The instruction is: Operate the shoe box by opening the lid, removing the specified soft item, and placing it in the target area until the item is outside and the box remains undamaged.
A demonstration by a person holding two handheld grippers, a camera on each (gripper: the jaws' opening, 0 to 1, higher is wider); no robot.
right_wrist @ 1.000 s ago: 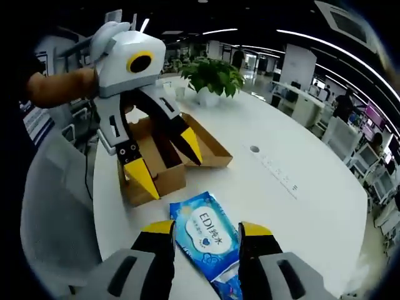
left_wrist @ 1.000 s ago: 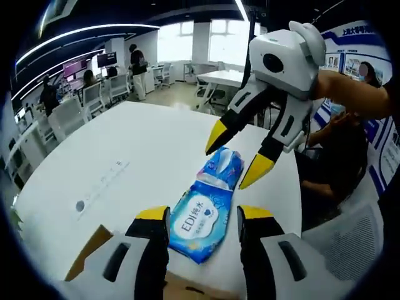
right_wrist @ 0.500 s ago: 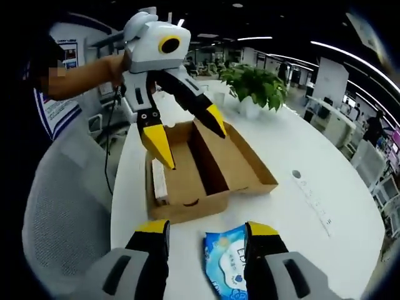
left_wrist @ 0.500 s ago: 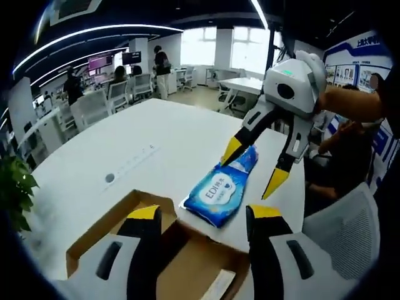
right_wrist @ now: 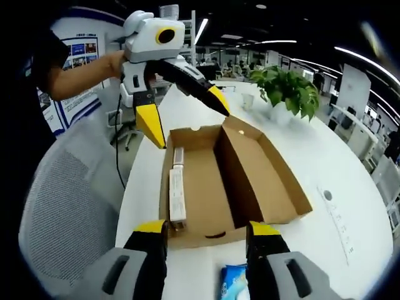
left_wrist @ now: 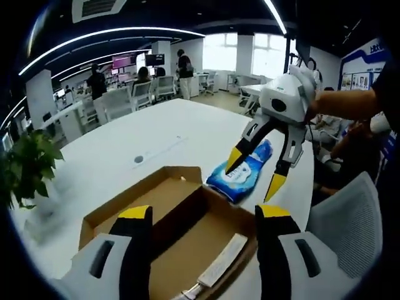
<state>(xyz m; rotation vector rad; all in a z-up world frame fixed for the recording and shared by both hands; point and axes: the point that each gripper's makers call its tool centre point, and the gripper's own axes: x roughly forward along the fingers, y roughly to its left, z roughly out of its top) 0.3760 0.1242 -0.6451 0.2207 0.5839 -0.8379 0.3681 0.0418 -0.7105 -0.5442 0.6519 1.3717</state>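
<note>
Open-plan office: rows of desks point(left_wrist: 134, 94), chairs point(left_wrist: 112, 103), ceiling strip lights point(left_wrist: 106, 39).

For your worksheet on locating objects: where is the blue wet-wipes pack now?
In the left gripper view, the blue plastic wet-wipes pack lies on the white table, just beyond the open cardboard shoe box.

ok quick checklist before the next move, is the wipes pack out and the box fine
1. Wet wipes pack outside the shoe box: ok, it lies on the white table beside the box.
2. Lid open: ok, it lies flat.
3. Box undamaged: ok, no tears seen.
4. Left tongs empty: ok, open above the box.
5. Right tongs let go: ok, open over the pack.
6. Box emptied: not ok, a white strip-like item lies inside.
</note>
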